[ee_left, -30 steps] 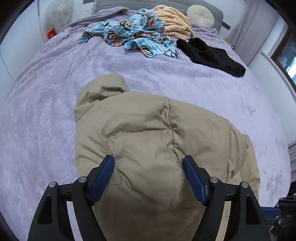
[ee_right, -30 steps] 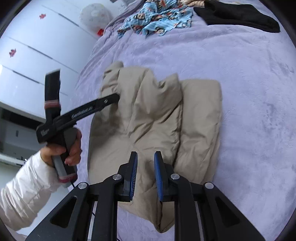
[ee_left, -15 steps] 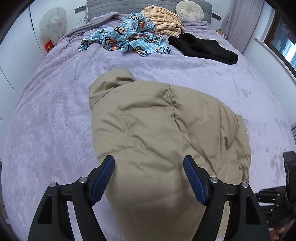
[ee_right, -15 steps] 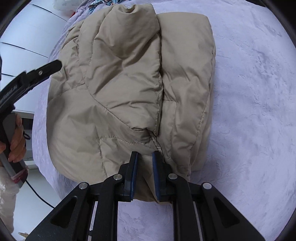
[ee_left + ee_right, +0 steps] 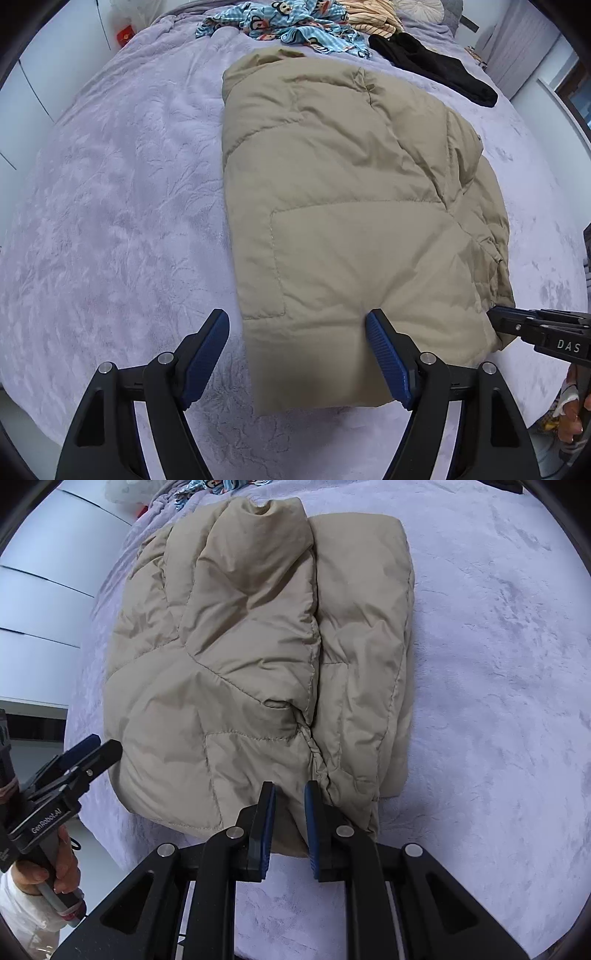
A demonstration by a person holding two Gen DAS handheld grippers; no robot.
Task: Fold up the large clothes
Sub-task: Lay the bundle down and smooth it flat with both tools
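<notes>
A tan puffer jacket lies folded on the lavender bed cover; it also shows in the right wrist view. My left gripper is open, its jaws wide apart astride the jacket's near left corner. My right gripper is nearly closed on the jacket's near hem, with fabric between the pads. The right gripper also shows in the left wrist view at the jacket's right corner. The left gripper shows at the left of the right wrist view.
At the head of the bed lie a blue monkey-print garment, a striped orange garment, a black garment and a round cushion. White wardrobe doors stand beside the bed.
The left gripper has drawn back toward the jacket's near left corner, still open. The right gripper has stayed clamped on the hem while the jacket settled flatter on the bed.
</notes>
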